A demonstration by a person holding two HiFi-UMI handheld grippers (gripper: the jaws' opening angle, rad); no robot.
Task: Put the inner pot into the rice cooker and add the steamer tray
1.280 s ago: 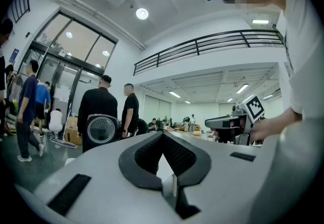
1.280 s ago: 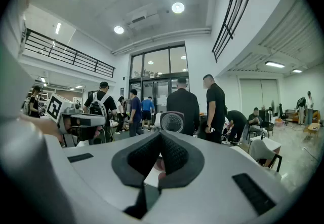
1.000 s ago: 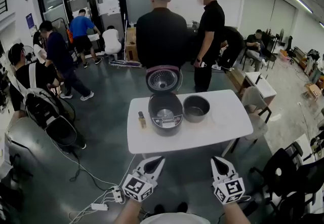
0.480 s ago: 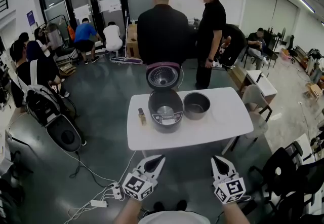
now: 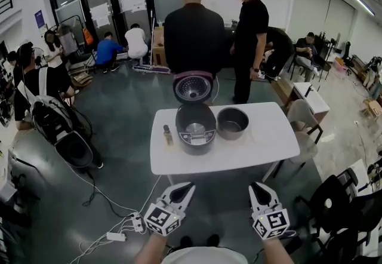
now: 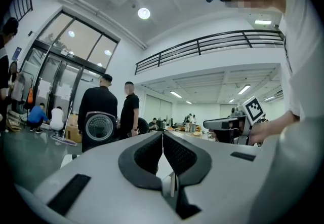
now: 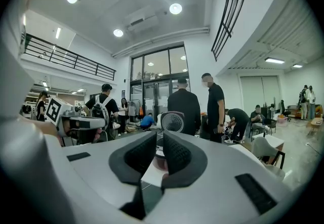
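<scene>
The white table (image 5: 250,149) stood ahead of the operator on a grey floor. The rice cooker (image 5: 195,131) sat near the middle of the table top. Its lid (image 5: 193,88) was raised upright at the far side, with the ribbed inner face turned toward the operator, and the cooker's cavity was open at the top. The inner pot (image 5: 232,123) stood upright on the table top, outside the cavity and just beside the cooker, on its right in the head view. A small bottle (image 5: 168,136) stood upright on the table to the left of the cooker, apart from it.

Both grippers were held on the near side of the table, pointing toward it and well apart from the cooker and the pot. The left gripper (image 5: 184,188) had its jaws fully together, the pad tips meeting, with nothing between them. The right gripper (image 5: 258,189) had just been opening its jaws. They stood slightly apart with a narrow gap at the tips, and nothing was between them.

Two people in black (image 5: 194,36) stood beyond the far edge of the table, directly behind the raised lid. A power strip (image 5: 117,243) with cables lay on the floor to the left of the left gripper.
</scene>
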